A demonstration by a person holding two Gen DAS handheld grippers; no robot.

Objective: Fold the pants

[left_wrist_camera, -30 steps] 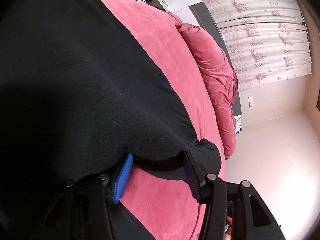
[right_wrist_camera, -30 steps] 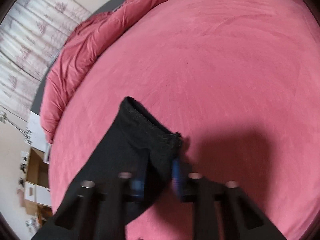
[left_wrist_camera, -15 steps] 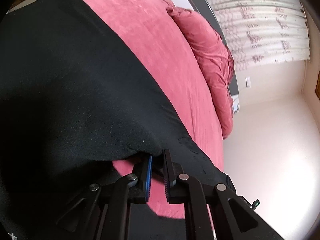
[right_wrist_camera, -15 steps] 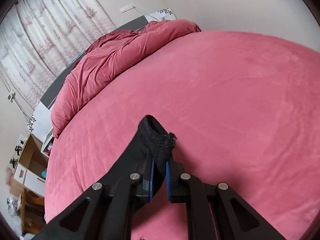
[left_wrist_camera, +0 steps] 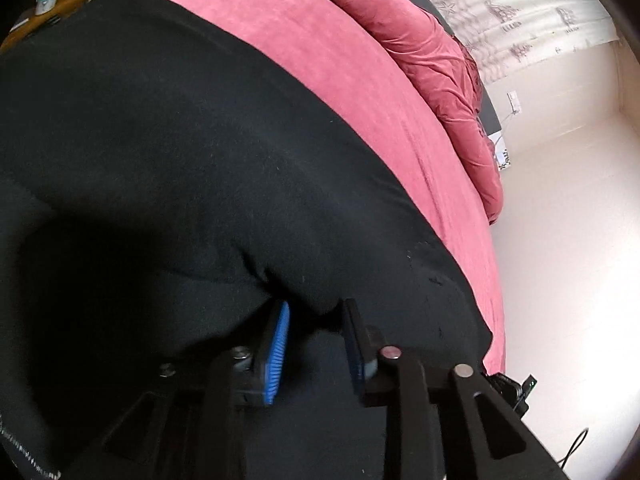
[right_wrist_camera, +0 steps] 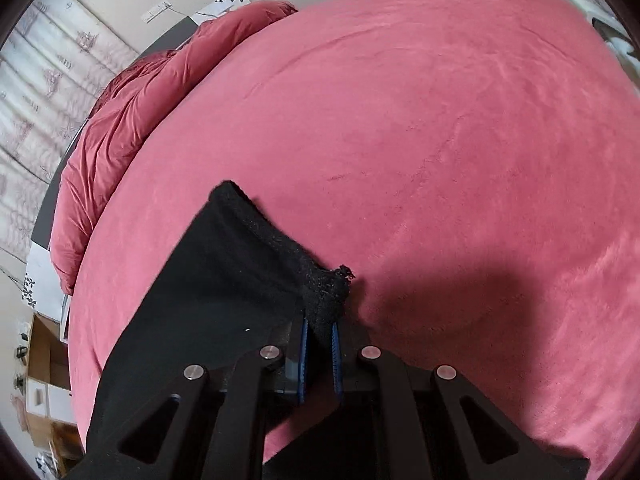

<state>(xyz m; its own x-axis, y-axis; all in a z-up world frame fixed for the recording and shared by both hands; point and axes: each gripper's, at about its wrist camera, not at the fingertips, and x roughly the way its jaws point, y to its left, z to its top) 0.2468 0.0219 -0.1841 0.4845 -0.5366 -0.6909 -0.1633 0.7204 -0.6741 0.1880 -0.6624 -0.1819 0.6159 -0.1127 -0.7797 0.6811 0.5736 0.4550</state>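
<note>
My right hand-held gripper (right_wrist_camera: 320,344) is clamped on the hem of the black pants (right_wrist_camera: 224,280) above the pink bed (right_wrist_camera: 440,140); my left hand-held gripper (left_wrist_camera: 316,344) is opening, cloth bunched between its jaws. Mid-fold: next I re-pinch left and carry across.

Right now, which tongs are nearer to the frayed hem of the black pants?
Right. The right tongs are shut on the pants' frayed hem. The left tongs are opening at a smooth fold of the black pants; no hem shows in that view.
</note>
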